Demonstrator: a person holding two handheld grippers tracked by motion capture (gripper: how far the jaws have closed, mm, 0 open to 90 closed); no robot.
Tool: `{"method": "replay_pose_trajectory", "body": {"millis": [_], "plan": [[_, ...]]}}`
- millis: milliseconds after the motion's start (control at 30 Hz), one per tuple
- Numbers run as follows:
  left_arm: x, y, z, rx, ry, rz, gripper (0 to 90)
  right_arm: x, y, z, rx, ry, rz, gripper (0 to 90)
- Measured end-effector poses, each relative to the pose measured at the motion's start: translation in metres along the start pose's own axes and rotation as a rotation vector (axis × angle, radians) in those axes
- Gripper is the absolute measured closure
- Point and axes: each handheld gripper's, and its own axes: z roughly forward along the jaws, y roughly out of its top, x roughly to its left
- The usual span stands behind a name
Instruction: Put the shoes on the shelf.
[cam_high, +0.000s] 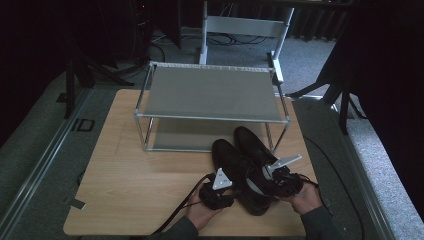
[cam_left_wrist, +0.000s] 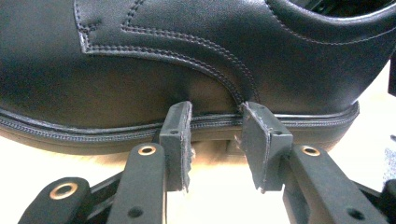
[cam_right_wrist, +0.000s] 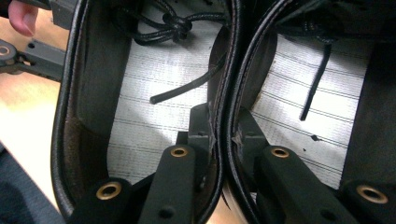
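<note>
**Two black shoes gripped together at the near edge of the table**

A pair of black leather lace-up shoes (cam_high: 243, 167) sits side by side on the wooden table (cam_high: 130, 175), just in front of a two-tier metal shoe rack (cam_high: 210, 95) with grey shelves. The toes point toward the rack and the heels toward the person.

The right gripper (cam_right_wrist: 224, 140) reaches into the openings from the heel end. One jaw is inside the left shoe (cam_right_wrist: 140, 116) and the other inside the right shoe (cam_right_wrist: 308, 102), so the jaws are clamped on the two adjoining collar walls, pinching them together. Loose lace ends lie on the pale, lined insoles.

The left gripper (cam_left_wrist: 215, 140) is at the outer side of the left shoe, low by the sole seam. Its jaws stand apart with table showing between them, and their tips touch or nearly touch the welt; the close view makes it hard to say which. Nothing lies between them.

In the high view, the left hand (cam_high: 199, 210) and right hand (cam_high: 306, 197) hold the grippers on either side of the pair, with a cable (cam_high: 182, 210) trailing off the near edge.
</note>
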Motion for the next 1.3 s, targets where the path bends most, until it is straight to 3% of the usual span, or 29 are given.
{"method": "replay_pose_trajectory", "body": {"millis": [333, 600, 833, 1067, 1167, 1300], "plan": [[0.026, 0.001, -0.006, -0.022, 0.041, -0.050, 63.1, 0.008, 0.036, 0.011, -0.006, -0.055, -0.050, 80.7], [0.046, 0.004, -0.010, -0.030, 0.069, -0.061, 63.2, 0.008, 0.056, 0.021, -0.023, -0.065, -0.041, 80.7], [0.060, 0.013, -0.013, -0.032, 0.108, -0.057, 63.8, 0.005, 0.071, 0.026, -0.057, -0.070, -0.003, 80.5], [0.070, 0.018, -0.011, -0.032, 0.145, -0.061, 66.9, 0.007, 0.086, 0.030, -0.073, -0.115, 0.007, 80.4], [0.072, 0.018, -0.009, -0.034, 0.157, -0.075, 68.4, 0.011, 0.091, 0.031, -0.076, -0.155, 0.000, 80.4], [0.076, 0.019, -0.007, -0.035, 0.180, -0.093, 70.1, 0.011, 0.096, 0.035, -0.081, -0.173, 0.021, 80.4]]}}
